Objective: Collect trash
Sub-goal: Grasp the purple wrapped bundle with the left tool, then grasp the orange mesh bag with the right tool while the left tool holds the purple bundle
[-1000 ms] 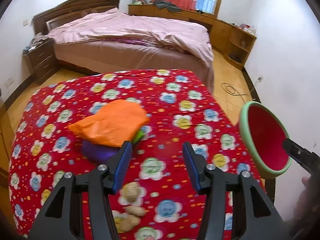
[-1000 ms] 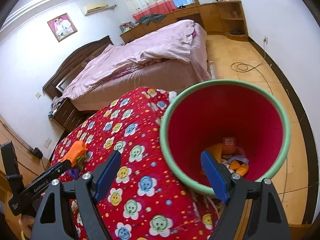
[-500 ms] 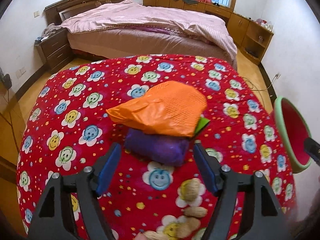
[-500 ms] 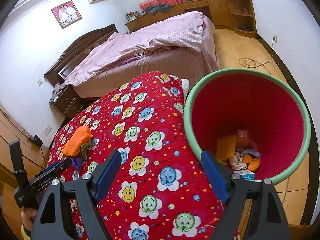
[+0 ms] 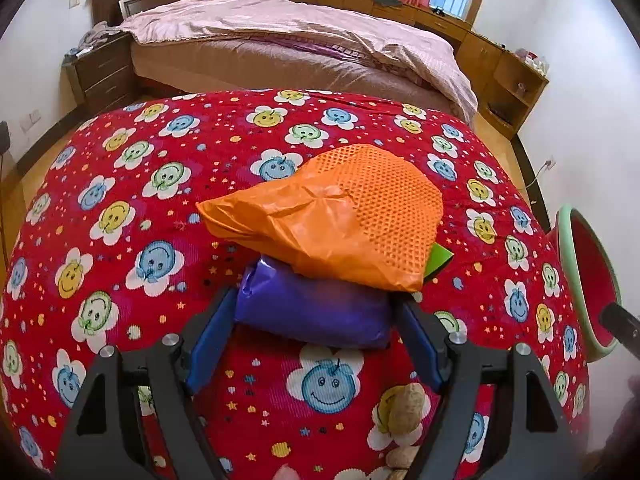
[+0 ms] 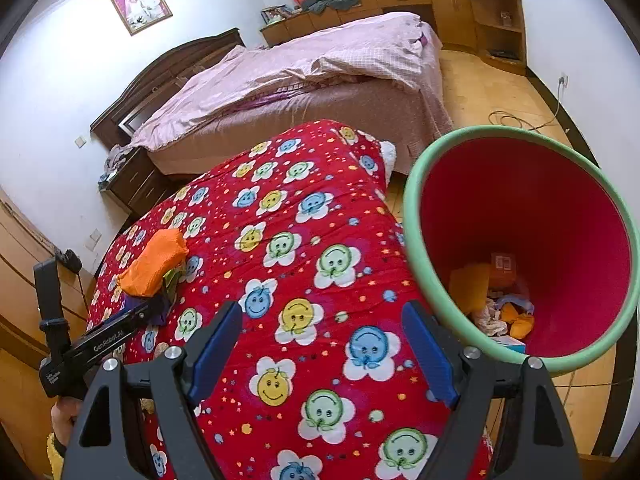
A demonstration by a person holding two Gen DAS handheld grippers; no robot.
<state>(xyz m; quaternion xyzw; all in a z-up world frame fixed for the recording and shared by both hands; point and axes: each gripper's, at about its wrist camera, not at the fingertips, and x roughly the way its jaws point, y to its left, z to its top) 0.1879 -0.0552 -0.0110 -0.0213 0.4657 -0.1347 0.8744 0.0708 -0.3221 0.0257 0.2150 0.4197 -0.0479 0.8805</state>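
A purple wrapper [image 5: 316, 312] lies on the red flowered cloth [image 5: 168, 160], with an orange bag [image 5: 336, 220] on top of it and a green scrap [image 5: 440, 258] beside. My left gripper [image 5: 316, 336] is open, its blue pads on either side of the purple wrapper. Peanut shells [image 5: 404, 404] lie just in front of it. The pile also shows in the right wrist view [image 6: 154, 264]. My right gripper [image 6: 324, 348] is open and empty above the cloth, next to the red bin with a green rim [image 6: 416, 240], which holds several pieces of trash [image 6: 500, 304].
A bed with a pink quilt [image 5: 288, 32] stands behind the table. A nightstand [image 5: 100, 72] is at the left and wooden cabinets [image 5: 512, 80] at the right. A cable [image 6: 516, 120] lies on the wooden floor.
My left gripper has moved forward and down to the pile, and its pads now flank the purple wrapper. My right gripper has drawn back a little from the bin.
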